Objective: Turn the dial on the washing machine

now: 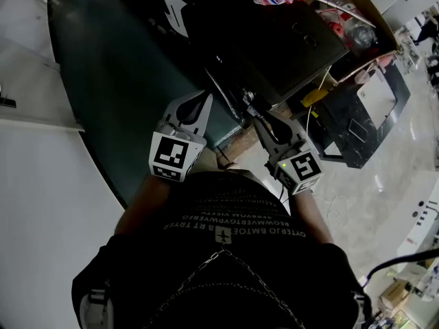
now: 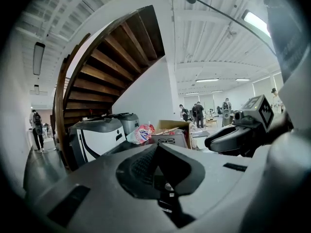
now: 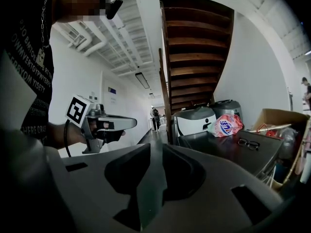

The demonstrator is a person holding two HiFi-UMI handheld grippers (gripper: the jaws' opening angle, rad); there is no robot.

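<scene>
**Washing machine (image 3: 193, 119) far ahead, dial too small to read**

It is white with a grey lid and stands beyond the far end of the dark table (image 3: 218, 148), under the curving wooden staircase (image 3: 194, 47). A second, greyer machine (image 3: 224, 108) sits just beside it on the right. From my screens I cannot pick out the dial on either one.

Both tools are near the person's chest in the head view, side by side and well apart from the machines, pointing over the near edge of the table. My left gripper (image 2: 156, 150) has its jaws closed together with nothing between them. My right gripper (image 3: 156, 152) has its jaws a narrow slit apart. I see floor through the gap, and it has hold of nothing.

At the far end of the table, next to the machines, lies a pink packet with blue print (image 3: 226, 126). A pair of glasses (image 3: 249, 143) rests nearer on the dark top. An open cardboard box (image 3: 282, 116) stands at the table's right side. One person (image 3: 154, 116) is in the far corridor left of the stairs.
</scene>
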